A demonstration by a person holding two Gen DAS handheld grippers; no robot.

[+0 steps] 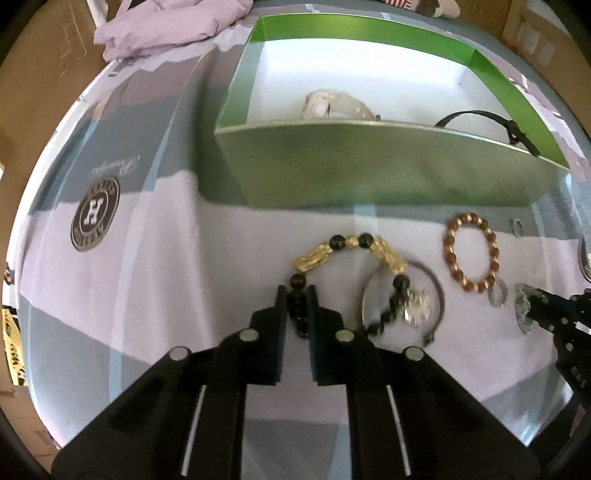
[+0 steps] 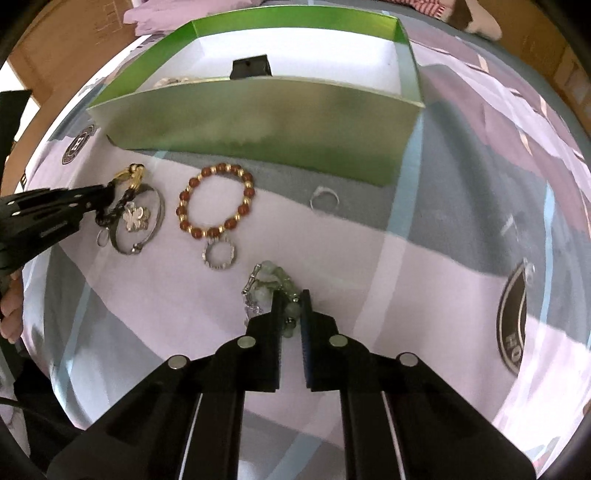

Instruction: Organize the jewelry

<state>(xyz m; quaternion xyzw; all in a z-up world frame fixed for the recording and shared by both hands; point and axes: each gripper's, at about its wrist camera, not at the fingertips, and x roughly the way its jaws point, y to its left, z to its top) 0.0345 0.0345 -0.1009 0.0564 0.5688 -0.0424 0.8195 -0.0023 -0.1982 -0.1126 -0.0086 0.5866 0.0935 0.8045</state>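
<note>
My left gripper (image 1: 298, 295) is shut on the black-and-gold bead bracelet (image 1: 347, 245), pinching its black beads. That bracelet drapes over a silver bangle with a butterfly charm (image 1: 417, 306). My right gripper (image 2: 291, 297) is shut on a pale green bead bracelet (image 2: 271, 278) with a silver clasp. A red-and-gold bead bracelet (image 2: 216, 201) lies flat between the two grippers, with a small silver ring (image 2: 220, 255) just below it. Another silver ring (image 2: 324, 197) lies near the green box (image 1: 369, 162). Inside the box rest a pale watch (image 1: 332, 105) and a black strap (image 1: 491, 123).
The patterned bedsheet (image 1: 147, 280) carries everything; a round logo (image 1: 95, 213) is printed at left. A lilac garment (image 1: 162, 26) is bunched behind the box. Cardboard boxes (image 1: 33, 92) line the edges. A person's hand (image 2: 9, 310) shows at the far left in the right wrist view.
</note>
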